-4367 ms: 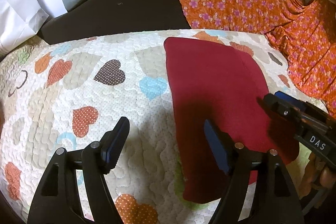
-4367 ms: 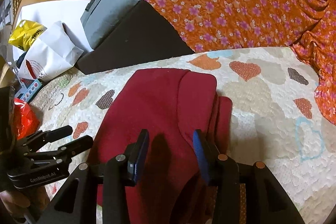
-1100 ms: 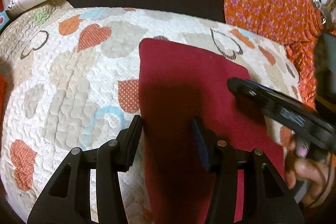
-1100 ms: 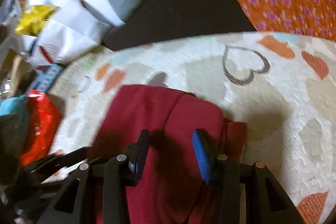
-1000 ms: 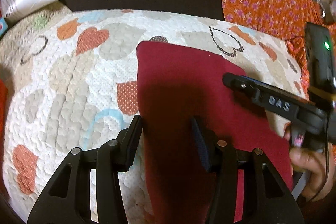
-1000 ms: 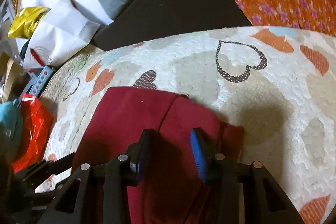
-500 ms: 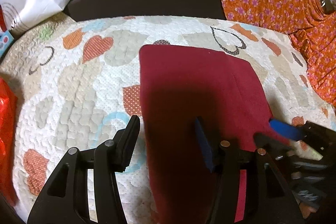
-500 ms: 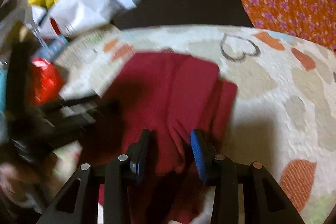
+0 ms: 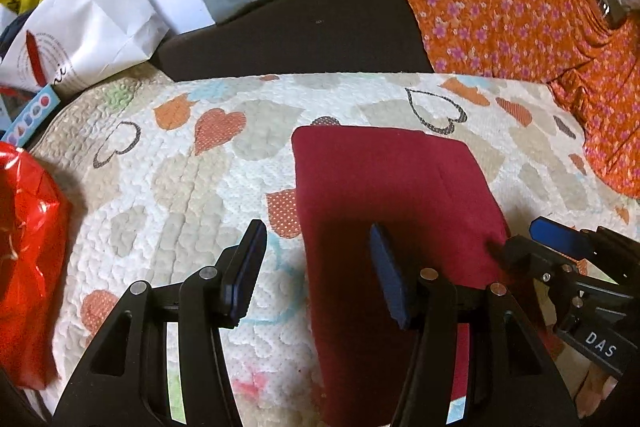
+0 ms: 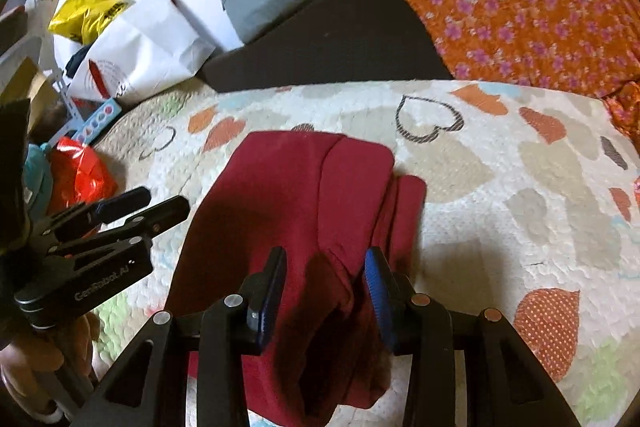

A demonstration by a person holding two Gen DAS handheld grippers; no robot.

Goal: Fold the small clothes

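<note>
Maroon garment (image 9: 392, 195) lies part-folded on the heart quilt (image 9: 180, 179); my left gripper (image 9: 316, 267) and right gripper (image 10: 324, 287) both hover unclenched over its near edge, so next I judge: pinch the bunched right-side layers and fold.

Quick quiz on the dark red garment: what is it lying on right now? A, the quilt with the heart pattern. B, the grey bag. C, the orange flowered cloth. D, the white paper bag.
A: the dark red garment lies folded on the heart-patterned quilt, which shows around its left, far and right edges, apart from the orange flowered cloth.
</note>
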